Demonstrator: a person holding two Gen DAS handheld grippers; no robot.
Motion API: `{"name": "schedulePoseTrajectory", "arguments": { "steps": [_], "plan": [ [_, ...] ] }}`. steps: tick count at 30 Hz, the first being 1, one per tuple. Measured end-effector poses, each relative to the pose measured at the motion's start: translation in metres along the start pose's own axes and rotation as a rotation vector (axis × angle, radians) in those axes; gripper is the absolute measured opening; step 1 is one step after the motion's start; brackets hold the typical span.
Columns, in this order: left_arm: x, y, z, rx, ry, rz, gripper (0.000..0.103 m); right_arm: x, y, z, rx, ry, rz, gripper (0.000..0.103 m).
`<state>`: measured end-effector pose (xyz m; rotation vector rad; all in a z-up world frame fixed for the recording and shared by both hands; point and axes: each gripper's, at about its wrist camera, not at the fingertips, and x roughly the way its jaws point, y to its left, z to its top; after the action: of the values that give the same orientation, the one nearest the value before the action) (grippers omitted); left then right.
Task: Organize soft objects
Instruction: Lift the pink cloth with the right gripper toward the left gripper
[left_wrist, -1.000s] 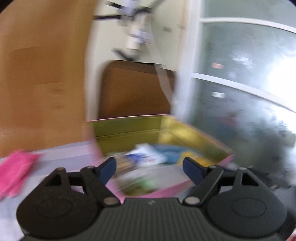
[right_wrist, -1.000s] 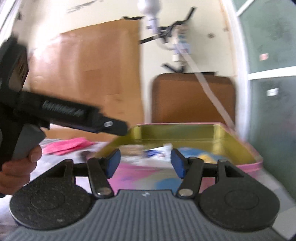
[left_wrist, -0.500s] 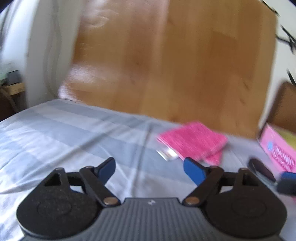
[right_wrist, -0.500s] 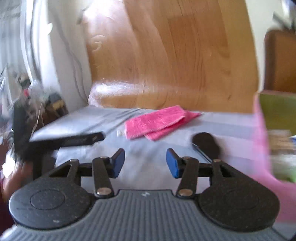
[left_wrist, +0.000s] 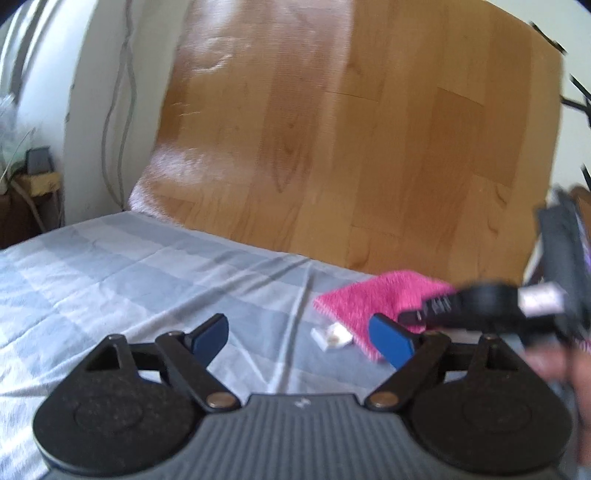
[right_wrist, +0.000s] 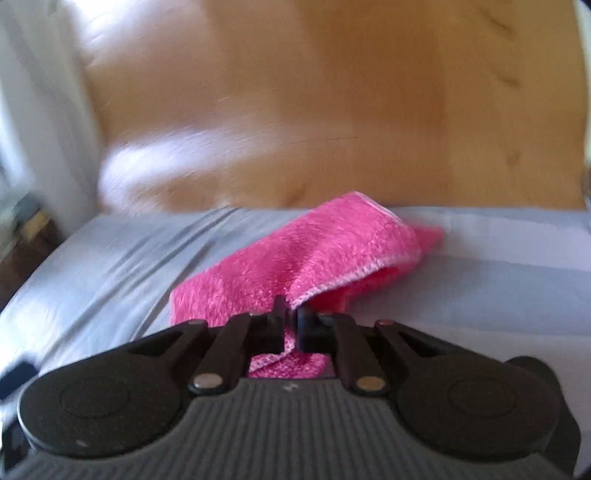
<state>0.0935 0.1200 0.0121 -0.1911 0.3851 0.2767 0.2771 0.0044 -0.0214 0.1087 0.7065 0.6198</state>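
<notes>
Grey checked bedsheet (left_wrist: 155, 273) covers the bed before a wooden headboard (left_wrist: 332, 147). Half a second ago the right gripper (right_wrist: 290, 325) was open and apart from the pink cloth (right_wrist: 295, 258); now its jaws are pinched on the cloth's near edge. The left gripper (left_wrist: 299, 336) hovers level, jaws wide, with the cloth at two o'clock beside a small white packet (left_wrist: 331, 336).

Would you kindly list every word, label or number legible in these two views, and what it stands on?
None is legible.
Black right gripper: pale marks on its side, too blurred to read.
Small white packet on the grey checked bedsheet: too small to tell.
Pink fluffy towel: no text.
</notes>
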Motion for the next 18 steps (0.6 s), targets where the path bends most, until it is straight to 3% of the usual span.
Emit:
{"name": "schedulePoseTrajectory", "arguments": {
  "steps": [6, 10, 15, 18],
  "plan": [
    [0.000, 0.024, 0.006, -0.125, -0.007, 0.015, 0.086, -0.077, 0.002, -0.054, -0.085, 0.044, 0.145, 0.008],
    [-0.005, 0.021, 0.005, -0.101, -0.012, -0.013, 0.086, -0.161, -0.014, -0.112, -0.137, 0.017, 0.155, 0.008],
    [-0.012, -0.010, -0.003, 0.061, 0.020, -0.126, 0.086, -0.263, -0.056, -0.185, -0.117, -0.070, -0.016, 0.008],
    [-0.026, -0.045, -0.011, 0.135, 0.103, -0.292, 0.086, -0.309, -0.086, -0.221, 0.003, -0.135, -0.171, 0.008]
  ]
}}
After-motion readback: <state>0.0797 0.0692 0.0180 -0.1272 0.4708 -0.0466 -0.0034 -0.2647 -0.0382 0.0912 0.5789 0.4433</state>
